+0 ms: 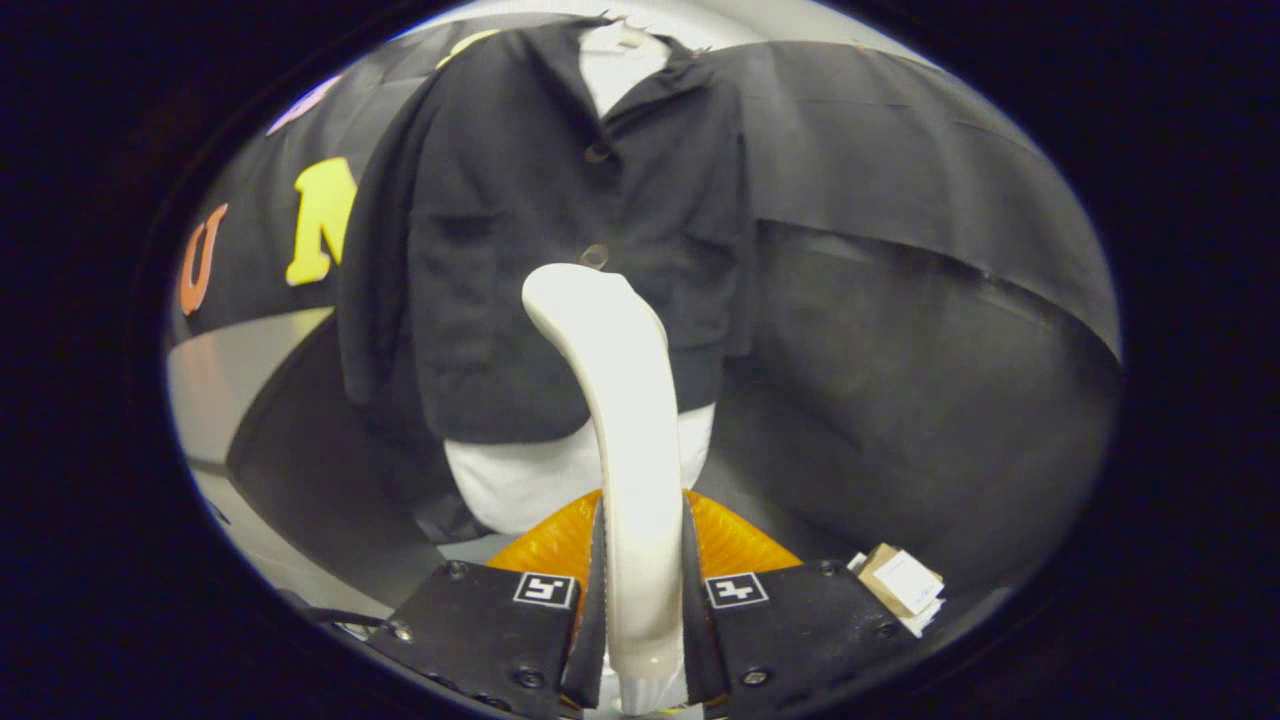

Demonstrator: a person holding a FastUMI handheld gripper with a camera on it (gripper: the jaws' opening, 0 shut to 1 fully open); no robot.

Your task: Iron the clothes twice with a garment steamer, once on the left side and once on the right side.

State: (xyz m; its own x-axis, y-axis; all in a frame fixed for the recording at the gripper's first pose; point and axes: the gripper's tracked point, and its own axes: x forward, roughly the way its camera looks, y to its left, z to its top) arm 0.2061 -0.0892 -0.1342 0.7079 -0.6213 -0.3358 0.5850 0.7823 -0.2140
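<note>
White steamer (630, 420) clamped btwn claw (640, 600) fingers, head just before black shirt (540, 220).

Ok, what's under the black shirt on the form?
Under the black shirt, a white garment shows at the collar opening and below the hem. The rest is covered by the shirt and the steamer, which the gripper clamps.

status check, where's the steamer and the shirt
Gripper shut on garment steamer. Steamer head up against black shirt front near lower button, shirt hanging on white form. Nothing between steamer and shirt.
</note>
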